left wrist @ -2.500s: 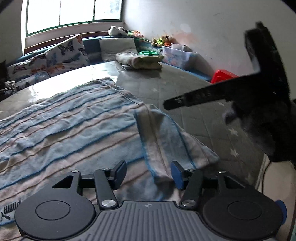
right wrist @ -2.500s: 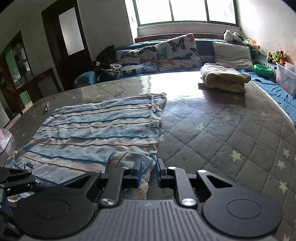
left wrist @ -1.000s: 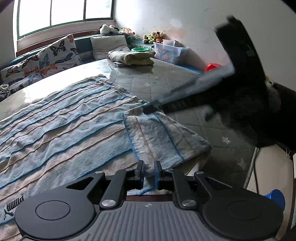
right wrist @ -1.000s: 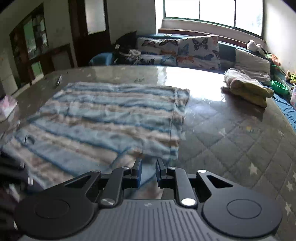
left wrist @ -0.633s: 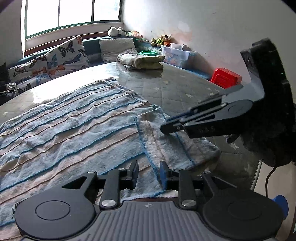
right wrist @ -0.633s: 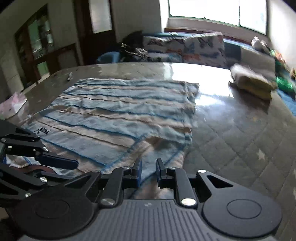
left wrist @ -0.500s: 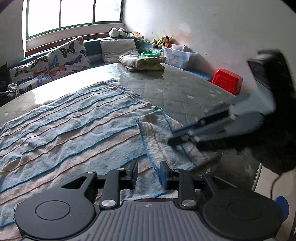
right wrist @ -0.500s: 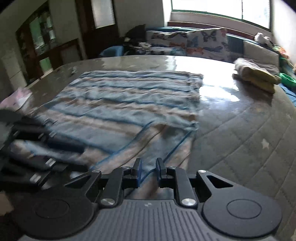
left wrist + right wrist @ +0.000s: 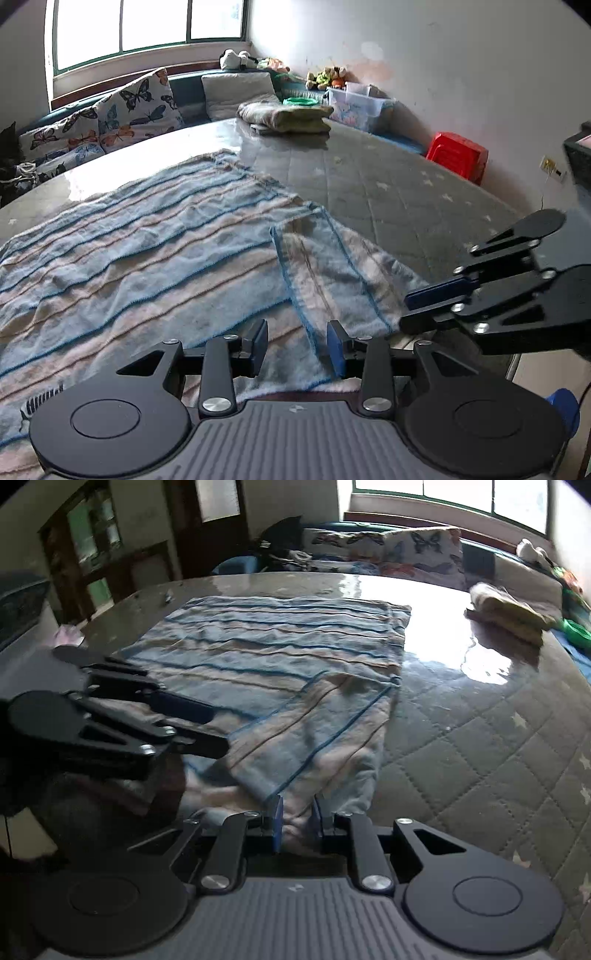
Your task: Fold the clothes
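Observation:
A blue and beige striped towel (image 9: 147,251) (image 9: 280,657) lies spread on a quilted mattress (image 9: 388,184) (image 9: 480,738). Its near right corner is turned over into a flap (image 9: 332,266) (image 9: 314,731). My left gripper (image 9: 297,347) (image 9: 219,729) hovers at the towel's near edge. Its jaws are opening, and the cloth lies under the gap without the pads pressing it. My right gripper (image 9: 297,823) (image 9: 404,311) is shut on the flap's near edge, with fabric bunched between its blue pads.
A folded blanket pile (image 9: 284,116) (image 9: 509,609) sits at the mattress's far side. Butterfly pillows (image 9: 136,99), a plastic box (image 9: 356,107) and a red stool (image 9: 458,153) line the wall. The mattress's near edge runs just under both grippers.
The left jaws were shut on the towel's edge and have opened, letting it go. The right gripper has swung down and nearer with the corner, and the flap lies wider.

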Available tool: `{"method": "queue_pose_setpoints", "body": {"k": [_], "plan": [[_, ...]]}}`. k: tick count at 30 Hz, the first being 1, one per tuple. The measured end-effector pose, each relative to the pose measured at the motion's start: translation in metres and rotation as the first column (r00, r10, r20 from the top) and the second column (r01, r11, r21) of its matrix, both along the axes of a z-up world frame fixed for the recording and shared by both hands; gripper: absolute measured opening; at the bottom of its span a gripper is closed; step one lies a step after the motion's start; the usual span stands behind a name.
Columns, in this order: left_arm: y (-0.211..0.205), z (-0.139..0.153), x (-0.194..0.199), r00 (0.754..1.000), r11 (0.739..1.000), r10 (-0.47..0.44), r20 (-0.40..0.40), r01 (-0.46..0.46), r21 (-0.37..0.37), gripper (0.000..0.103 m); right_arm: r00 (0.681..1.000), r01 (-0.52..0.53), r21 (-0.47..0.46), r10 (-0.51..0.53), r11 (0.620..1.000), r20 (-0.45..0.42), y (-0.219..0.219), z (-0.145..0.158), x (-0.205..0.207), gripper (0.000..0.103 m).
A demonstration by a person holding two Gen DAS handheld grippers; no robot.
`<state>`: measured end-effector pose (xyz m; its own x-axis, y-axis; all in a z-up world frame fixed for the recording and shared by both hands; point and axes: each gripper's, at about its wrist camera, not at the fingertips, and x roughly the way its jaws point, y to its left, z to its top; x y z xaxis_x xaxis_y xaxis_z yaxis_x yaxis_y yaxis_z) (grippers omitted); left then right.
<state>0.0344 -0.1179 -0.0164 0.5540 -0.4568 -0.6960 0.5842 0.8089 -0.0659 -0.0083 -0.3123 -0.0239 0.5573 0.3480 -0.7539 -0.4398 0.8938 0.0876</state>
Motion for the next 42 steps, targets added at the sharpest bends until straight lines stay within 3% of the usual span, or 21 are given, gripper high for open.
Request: {"method": "queue_pose_setpoints", "body": {"k": [5, 7, 11, 15, 19, 23, 26, 28, 31, 37, 40, 42], "plan": [[0.002, -0.005, -0.002, 1.0, 1.0, 0.005, -0.01, -0.005, 0.007, 0.038, 0.997, 0.059, 0.025, -0.06, 0.998, 0.038, -0.011, 0.011, 0.0, 0.016], [0.003, -0.006, -0.002, 1.0, 1.0, 0.008, -0.011, -0.008, 0.004, 0.038, 0.996, 0.088, 0.018, -0.088, 0.996, 0.012, -0.015, 0.005, 0.006, 0.017], [0.01, -0.005, -0.004, 1.0, 1.0, 0.03, -0.008, -0.03, 0.001, 0.038, 0.998, 0.065, -0.022, -0.065, 0.998, 0.004, -0.01, 0.003, 0.006, 0.017], [0.022, -0.003, -0.006, 0.998, 0.998, 0.068, -0.001, -0.068, 0.002, 0.038, 0.998, 0.033, 0.002, -0.033, 0.999, 0.051, 0.001, 0.014, 0.011, 0.017], [0.051, 0.004, -0.014, 0.985, 0.985, 0.173, 0.017, -0.173, -0.01, 0.038, 0.998, -0.04, 0.008, 0.039, 0.999, 0.054, 0.026, 0.008, 0.025, 0.017], [0.092, 0.013, -0.027, 0.95, 0.951, 0.309, 0.039, -0.309, -0.011, 0.038, 0.996, -0.082, -0.008, 0.082, 0.997, 0.018, 0.042, -0.006, 0.032, 0.017], [0.132, 0.017, -0.039, 0.898, 0.9, 0.436, 0.049, -0.437, -0.006, 0.039, 0.996, -0.09, -0.009, 0.09, 0.996, 0.023, 0.043, -0.002, 0.032, 0.017], [0.159, 0.019, -0.047, 0.85, 0.851, 0.524, 0.05, -0.525, -0.001, 0.039, 0.995, -0.09, -0.01, 0.09, 0.996, 0.032, 0.043, 0.003, 0.032, 0.017], [0.193, 0.02, -0.06, 0.747, 0.748, 0.659, 0.086, -0.664, 0.03, 0.039, 0.995, -0.093, -0.007, 0.093, 0.996, 0.047, 0.044, 0.01, 0.033, 0.017], [0.249, 0.014, -0.079, 0.51, 0.508, 0.854, 0.099, -0.86, 0.051, 0.039, 0.99, -0.128, -0.004, 0.128, 0.992, 0.06, 0.056, 0.015, 0.037, 0.017], [0.266, 0.012, -0.083, 0.433, 0.432, 0.898, 0.074, -0.901, 0.039, 0.039, 0.987, -0.149, 0.0, 0.148, 0.989, 0.067, 0.063, 0.017, 0.038, 0.017], [0.274, 0.009, -0.083, 0.433, 0.432, 0.9, 0.041, -0.901, 0.025, 0.039, 0.985, -0.157, 0.001, 0.157, 0.988, 0.073, 0.067, 0.018, 0.038, 0.017]]}}
